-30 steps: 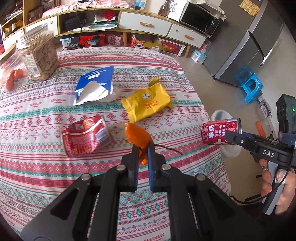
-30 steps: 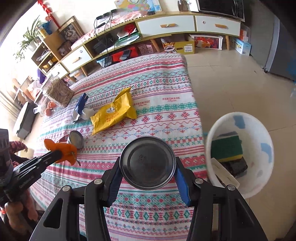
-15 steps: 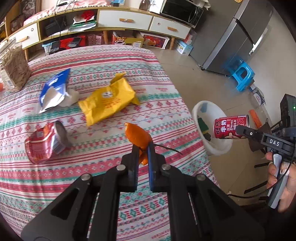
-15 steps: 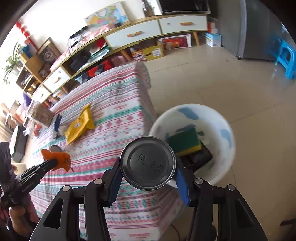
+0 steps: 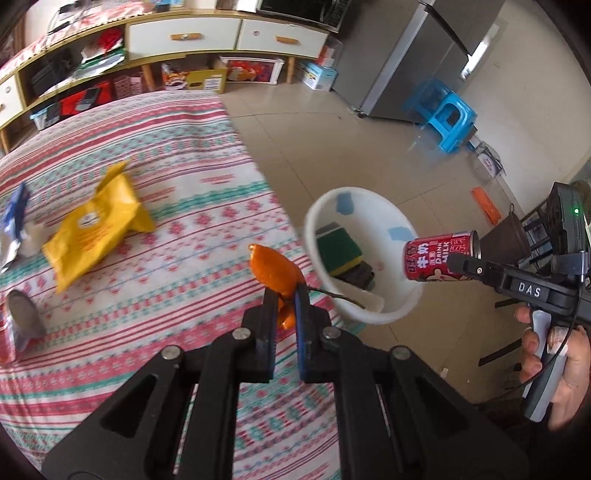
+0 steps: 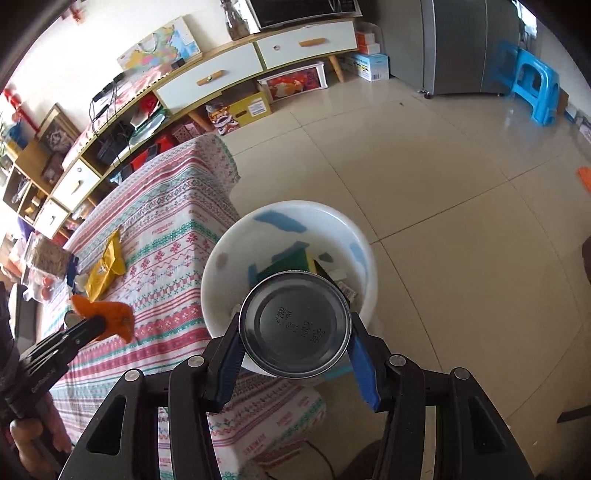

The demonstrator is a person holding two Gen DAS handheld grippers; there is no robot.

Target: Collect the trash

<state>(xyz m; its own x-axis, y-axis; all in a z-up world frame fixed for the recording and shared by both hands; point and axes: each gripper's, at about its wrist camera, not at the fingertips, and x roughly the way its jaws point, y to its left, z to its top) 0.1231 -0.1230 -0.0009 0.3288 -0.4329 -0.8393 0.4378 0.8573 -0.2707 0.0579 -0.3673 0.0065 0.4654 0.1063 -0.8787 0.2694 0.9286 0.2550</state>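
My left gripper (image 5: 285,295) is shut on a piece of orange peel (image 5: 273,272) and holds it over the table's right edge, close to the white bin (image 5: 369,317). My right gripper (image 6: 295,332) is shut on a red milk can (image 6: 294,329), held on its side above the white bin's (image 6: 218,273) rim; the can also shows in the left wrist view (image 5: 439,255). The bin holds a green sponge (image 5: 338,247) and dark scraps. On the table lie a yellow wrapper (image 5: 92,225), a blue-and-white packet (image 5: 13,221) and another red can (image 5: 16,325).
The table has a striped patterned cloth (image 5: 184,184). The bin stands on the tiled floor (image 6: 461,221) at the table's right side. A blue stool (image 5: 448,120), a grey fridge (image 5: 417,59) and a low cabinet (image 5: 221,33) stand further back. A jar (image 6: 48,258) stands at the table's far end.
Both grippers have moved right toward the bin. The can has gone from beside the table to above the bin's rim. The peel has moved from mid-table to the table's right edge.
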